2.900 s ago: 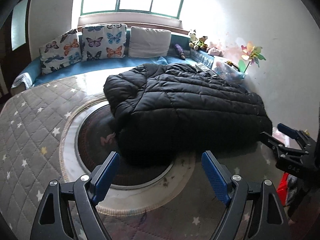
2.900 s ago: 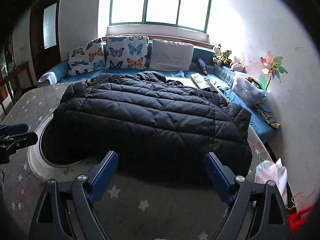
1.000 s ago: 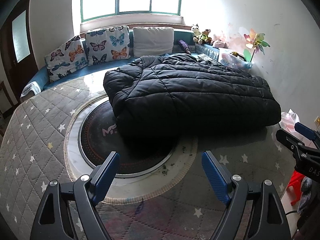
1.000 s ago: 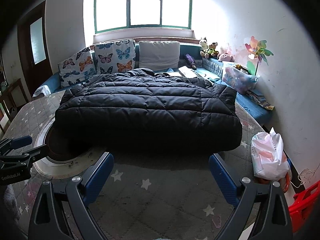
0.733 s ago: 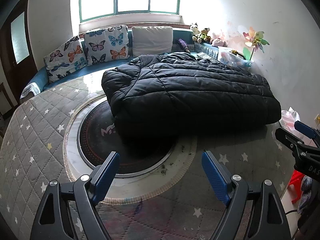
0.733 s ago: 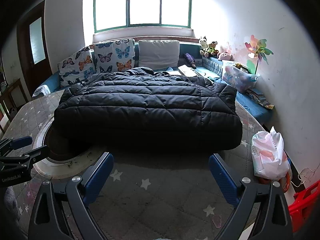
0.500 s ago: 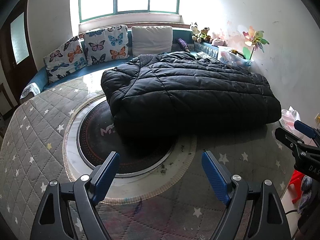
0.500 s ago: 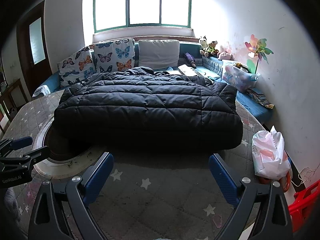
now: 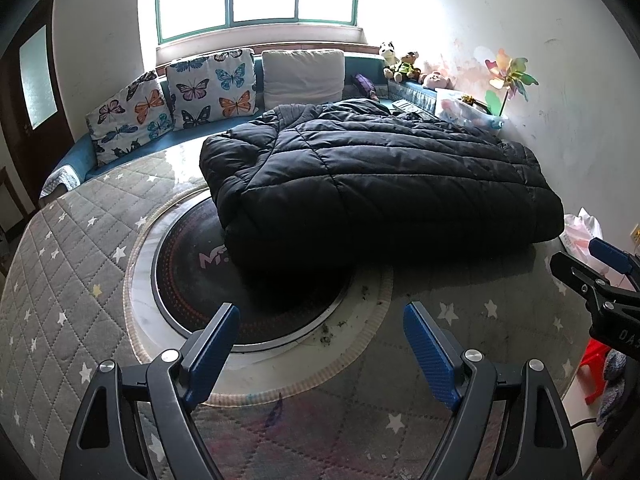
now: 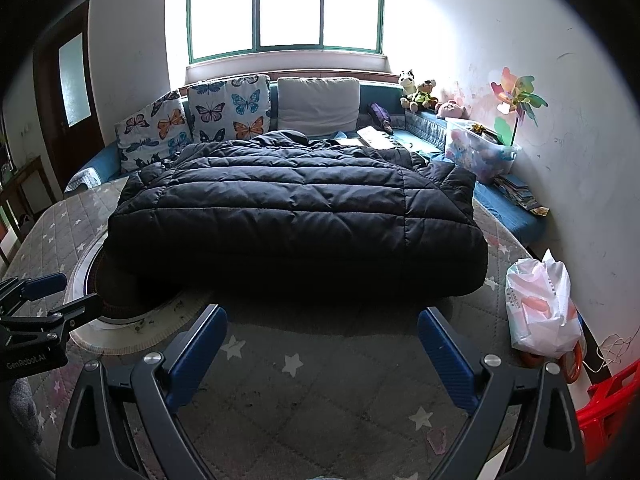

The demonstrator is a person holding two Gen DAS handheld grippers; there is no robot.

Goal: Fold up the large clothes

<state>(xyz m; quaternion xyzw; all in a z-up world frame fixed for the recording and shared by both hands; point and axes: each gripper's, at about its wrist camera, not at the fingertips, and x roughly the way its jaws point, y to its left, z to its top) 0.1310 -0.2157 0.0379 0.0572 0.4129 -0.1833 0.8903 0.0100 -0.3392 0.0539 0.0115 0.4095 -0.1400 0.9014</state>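
Note:
A black quilted puffer jacket (image 9: pixel 376 176) lies folded into a thick block on a grey star-patterned quilted cover (image 9: pixel 72 264); it also shows in the right wrist view (image 10: pixel 296 212). My left gripper (image 9: pixel 320 344) is open and empty, held back from the jacket's near edge. My right gripper (image 10: pixel 320 348) is open and empty, just short of the jacket's near edge. Each gripper shows at the edge of the other's view, the right one (image 9: pixel 600 272) and the left one (image 10: pixel 36 300).
A dark round inset with a white ring (image 9: pixel 188 280) lies partly under the jacket. Butterfly cushions (image 9: pixel 208 84) and a white cushion (image 9: pixel 302 72) line a blue bench. A white plastic bag (image 10: pixel 540 304), a red stool (image 10: pixel 612 396), a toy box (image 10: pixel 480 152) and a pinwheel (image 10: pixel 516 100) stand at right.
Both grippers have pulled back from the jacket since 2.9 s ago. In the last second the views barely shift; the jacket lies still.

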